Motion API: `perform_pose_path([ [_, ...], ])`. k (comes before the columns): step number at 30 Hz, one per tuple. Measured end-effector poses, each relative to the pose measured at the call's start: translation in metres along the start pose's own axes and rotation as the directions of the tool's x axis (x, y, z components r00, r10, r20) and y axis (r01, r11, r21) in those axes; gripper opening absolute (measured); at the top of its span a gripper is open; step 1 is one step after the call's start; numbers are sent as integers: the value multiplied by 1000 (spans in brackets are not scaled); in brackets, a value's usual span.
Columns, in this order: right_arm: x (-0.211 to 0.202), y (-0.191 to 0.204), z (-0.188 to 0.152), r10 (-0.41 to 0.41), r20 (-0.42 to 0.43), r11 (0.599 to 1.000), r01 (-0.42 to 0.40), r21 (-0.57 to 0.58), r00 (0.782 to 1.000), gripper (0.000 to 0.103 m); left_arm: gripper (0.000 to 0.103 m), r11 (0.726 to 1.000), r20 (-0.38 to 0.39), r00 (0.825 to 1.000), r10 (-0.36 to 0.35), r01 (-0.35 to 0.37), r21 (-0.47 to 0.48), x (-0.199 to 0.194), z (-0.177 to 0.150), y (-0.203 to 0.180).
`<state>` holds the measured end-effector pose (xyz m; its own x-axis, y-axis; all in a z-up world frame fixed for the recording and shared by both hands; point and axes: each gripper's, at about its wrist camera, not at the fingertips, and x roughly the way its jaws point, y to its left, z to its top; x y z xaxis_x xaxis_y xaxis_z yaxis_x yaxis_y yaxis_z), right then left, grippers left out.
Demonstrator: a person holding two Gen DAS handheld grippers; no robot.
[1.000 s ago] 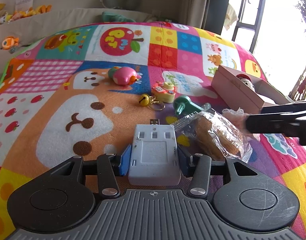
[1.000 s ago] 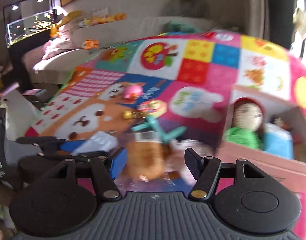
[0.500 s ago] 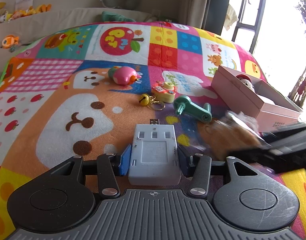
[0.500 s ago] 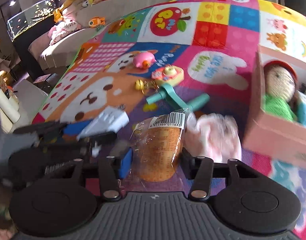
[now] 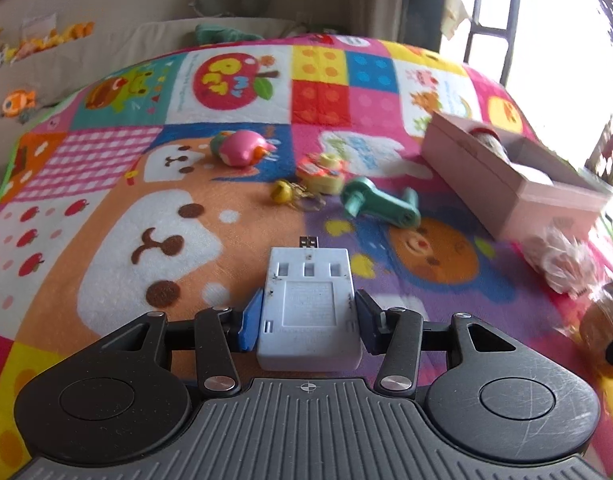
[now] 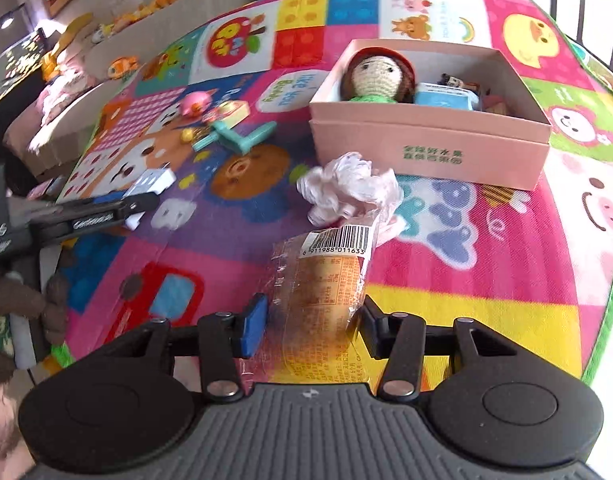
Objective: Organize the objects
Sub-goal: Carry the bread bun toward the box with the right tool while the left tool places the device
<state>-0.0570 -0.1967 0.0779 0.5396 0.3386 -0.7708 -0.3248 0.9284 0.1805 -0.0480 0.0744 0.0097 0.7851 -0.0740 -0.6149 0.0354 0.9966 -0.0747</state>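
Left wrist view. The left gripper is clamped on a pale grey, flat plastic adapter with a metal plug at its far end, its blue pads pressed against both long sides, exactly as a second ago; this hand has barely shifted. Beyond it on the patchwork cartoon play mat lie a pink round toy, a yellow bell keyring, an orange-and-yellow toy camera and a teal plastic crank-shaped part. The pink cardboard box stands at far right. The clear-wrapped brown bread roll, which lay just right of the adapter a second ago, now appears blurred at the near right edge, beside a crumpled white lace cloth.

Right wrist view. The right gripper has the bread roll between its jaws, which are opening slightly after a sharp squeeze; the wrapper touches both pads, so the roll appears held and lifted clear of the mat. The lace cloth lies just beyond, and the box, holding a crocheted doll with red cap and a blue carton, stands farther off. The roll has been carried rightward, nearer the box; judged from this, both items are in hand and the drop into the box remains to be done.
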Motion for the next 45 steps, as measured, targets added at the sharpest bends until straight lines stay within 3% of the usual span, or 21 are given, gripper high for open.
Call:
perform_pose_path([
  [6, -13, 32, -8, -44, 92, 977, 62, -203, 995, 74, 53, 998, -34, 999, -12, 14, 63, -17, -13, -21],
  [12, 5, 41, -1, -161, 146, 954, 192, -232, 976, 76, 53, 998, -58, 998, -3, 7, 68, -19, -12, -26],
  [14, 9, 39, -1, -169, 147, 952, 200, -232, 975, 76, 53, 998, -71, 997, 4, 1, 63, -18, -10, -28],
  [16, 8, 39, -5, -142, 130, 953, 171, -250, 981, 65, 53, 997, -80, 997, 19, -13, 75, -17, -8, -31],
  [18, 1, 36, -9, -116, 126, 957, 145, -253, 985, 46, 53, 996, -86, 996, 35, -27, 85, -16, -7, -34],
  [21, -18, 17, -8, 20, 97, 988, -4, -153, 995, 41, 53, 996, -97, 994, 48, -39, 86, -15, -6, -36],
  [25, -48, -7, -9, 94, 164, 995, -89, -42, 982, 41, 53, 995, -105, 992, 62, -53, 86, -15, -4, -39],
  [29, -75, -29, -12, 64, 277, 998, -65, -7, 959, 41, 52, 998, -79, 996, -41, 45, 39, -31, 6, -45],
  [32, -84, -44, -17, 3, 340, 1000, -9, 16, 940, 41, 52, 991, 21, 993, -120, 118, 55, -47, 41, -68],
  [34, -86, -53, -19, -25, 369, 999, 13, 36, 929, 41, 52, 981, 76, 981, -181, 175, 80, -46, 71, -94],
  [37, -86, -70, -23, -17, 393, 996, -17, 83, 919, 41, 53, 963, 103, 960, -262, 254, 85, -20, 112, -137],
  [41, -81, -85, -26, -19, 398, 992, -33, 125, 917, 41, 53, 956, 107, 950, -293, 292, 25, 45, 142, -187],
  [43, -80, -93, -27, -33, 395, 989, -26, 143, 918, 41, 53, 961, 81, 958, -275, 277, -14, 79, 143, -203],
  [45, -81, -99, -29, -50, 397, 988, -14, 156, 917, 41, 54, 973, 3, 974, -227, 227, -38, 101, 136, -209],
])
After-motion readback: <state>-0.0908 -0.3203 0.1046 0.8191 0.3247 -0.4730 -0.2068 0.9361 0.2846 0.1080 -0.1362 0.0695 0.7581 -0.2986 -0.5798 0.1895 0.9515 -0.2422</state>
